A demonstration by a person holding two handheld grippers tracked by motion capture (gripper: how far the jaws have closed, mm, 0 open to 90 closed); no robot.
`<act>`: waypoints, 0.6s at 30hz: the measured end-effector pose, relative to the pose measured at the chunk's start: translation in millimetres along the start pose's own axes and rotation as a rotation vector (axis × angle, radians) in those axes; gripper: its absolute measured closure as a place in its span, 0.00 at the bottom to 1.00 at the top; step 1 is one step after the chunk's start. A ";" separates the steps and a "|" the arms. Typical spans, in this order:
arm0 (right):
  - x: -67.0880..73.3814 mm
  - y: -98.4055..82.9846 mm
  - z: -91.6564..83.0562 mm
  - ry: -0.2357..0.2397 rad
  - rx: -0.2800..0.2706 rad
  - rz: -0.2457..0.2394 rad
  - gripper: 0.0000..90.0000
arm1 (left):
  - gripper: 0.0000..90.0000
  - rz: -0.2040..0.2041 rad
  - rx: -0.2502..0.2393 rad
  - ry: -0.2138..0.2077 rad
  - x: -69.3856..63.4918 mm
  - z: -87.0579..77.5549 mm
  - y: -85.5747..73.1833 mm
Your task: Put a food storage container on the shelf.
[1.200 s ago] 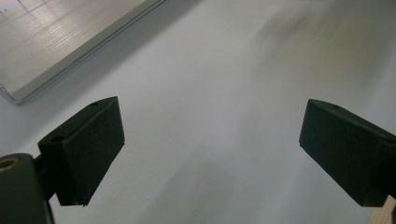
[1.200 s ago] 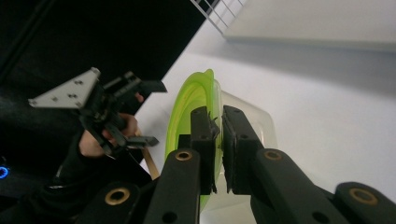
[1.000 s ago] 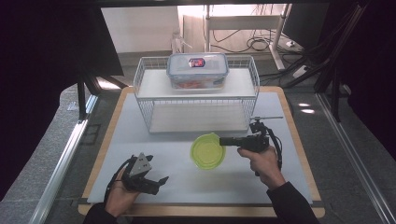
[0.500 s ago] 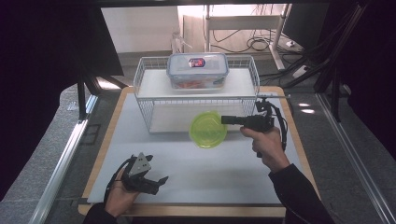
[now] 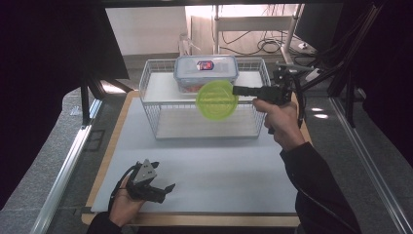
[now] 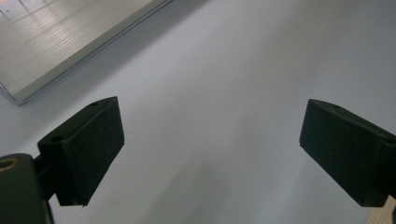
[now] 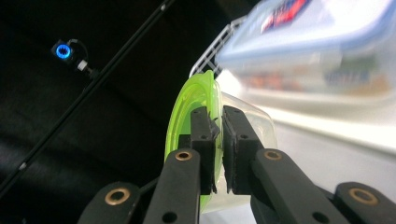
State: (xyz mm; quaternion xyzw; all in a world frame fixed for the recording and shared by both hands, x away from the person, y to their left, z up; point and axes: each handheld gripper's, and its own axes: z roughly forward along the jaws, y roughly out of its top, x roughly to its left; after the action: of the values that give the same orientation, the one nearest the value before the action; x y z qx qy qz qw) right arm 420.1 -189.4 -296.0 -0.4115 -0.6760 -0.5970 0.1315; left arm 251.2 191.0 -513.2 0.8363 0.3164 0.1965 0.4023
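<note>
I am pinching the rim of the green-lidded container in my right gripper at upper centre, level with the wire rack. I should be keeping it clear of the lunchbox. My left gripper is resting gaping, lower left.

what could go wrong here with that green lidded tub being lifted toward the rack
The right gripper pinches the green-lidded tub only at its rim, tipped on edge, so it might swing or slip out. It hangs close to the wire rack and the clear storage box, so it could knock the box or catch the wire edge.
</note>
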 end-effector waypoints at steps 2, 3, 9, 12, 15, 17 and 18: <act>3.1 11.2 1.1 -0.013 -0.020 -0.005 0.94 | 0.07 0.001 0.000 -0.001 0.0 -0.1 -0.1; 4.2 16.6 1.7 -0.023 -0.030 -0.008 0.94 | 0.07 0.000 0.001 -0.002 -0.1 -0.3 0.0; 6.3 44.3 7.6 -0.067 -0.086 -0.001 0.94 | 0.07 -0.002 -0.002 -0.007 0.2 -0.6 -0.2; 4.6 56.0 13.2 -0.082 -0.112 0.013 0.94 | 0.07 0.001 -0.002 -0.010 0.1 -0.7 -0.1; 0.3 67.4 20.6 -0.105 -0.145 0.034 0.94 | 0.07 0.001 -0.003 -0.014 0.2 -0.7 -0.2; -3.3 72.7 25.3 -0.112 -0.158 0.045 0.94 | 0.07 0.000 -0.004 -0.015 0.4 -0.9 -0.4; -5.4 75.3 28.1 -0.115 -0.167 0.054 0.94 | 0.07 -0.001 -0.005 -0.016 0.5 -0.9 -0.5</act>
State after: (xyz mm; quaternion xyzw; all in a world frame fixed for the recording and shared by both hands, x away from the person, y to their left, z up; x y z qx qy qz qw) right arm 486.0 -169.7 -254.1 -0.4726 -0.6189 -0.6230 0.0737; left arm 250.9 192.1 -513.0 0.8368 0.3130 0.1905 0.4068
